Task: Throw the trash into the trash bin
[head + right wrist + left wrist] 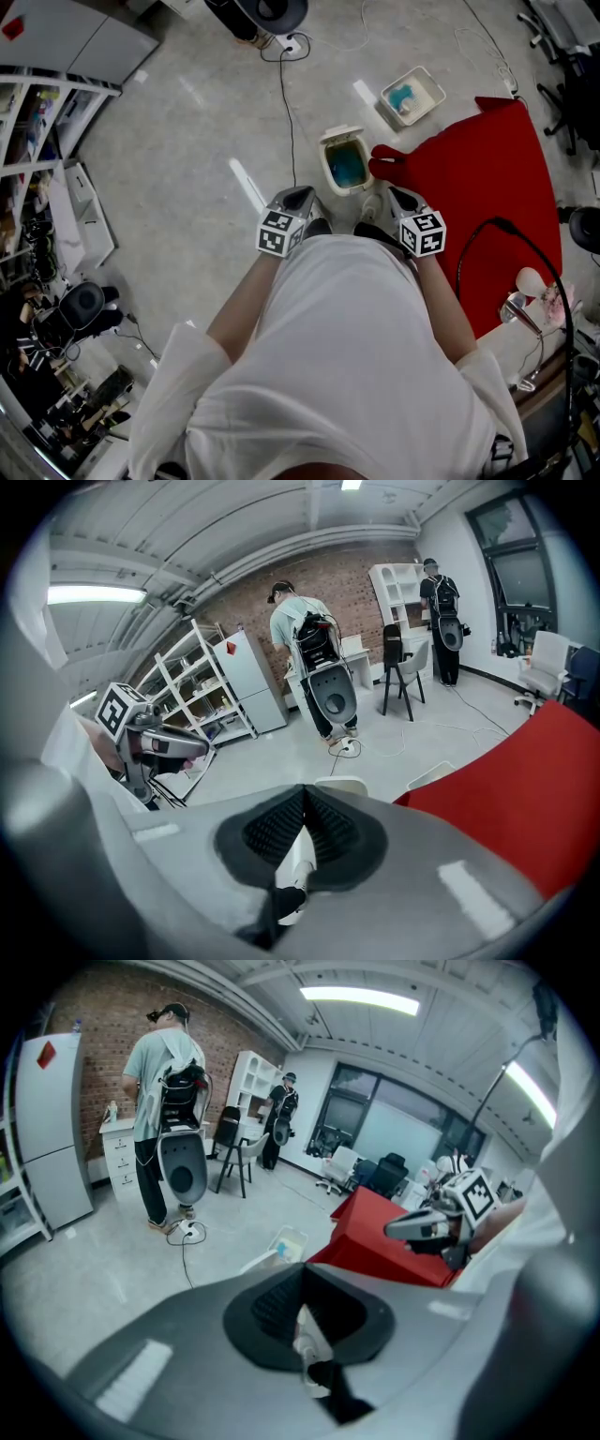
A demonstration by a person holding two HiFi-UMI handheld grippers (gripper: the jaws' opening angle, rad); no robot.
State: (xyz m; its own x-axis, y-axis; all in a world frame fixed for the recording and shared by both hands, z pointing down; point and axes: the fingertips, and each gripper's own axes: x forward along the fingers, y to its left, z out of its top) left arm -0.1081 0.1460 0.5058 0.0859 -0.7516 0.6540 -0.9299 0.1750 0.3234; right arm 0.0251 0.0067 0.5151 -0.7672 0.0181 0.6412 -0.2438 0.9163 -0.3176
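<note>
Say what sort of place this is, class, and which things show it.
Probably a shared lab or office workspace: a red brick wall, white open shelving, swivel office chairs and a bare grey concrete floor.

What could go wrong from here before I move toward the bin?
1. The left gripper and right gripper are both shut with nothing between the jaws, so no trash is in hand.
2. A black cable runs across the floor to beside the trash bin; feet could snag it.
3. A white tray beyond also shows blue inside and might be mistaken for the bin.
</note>
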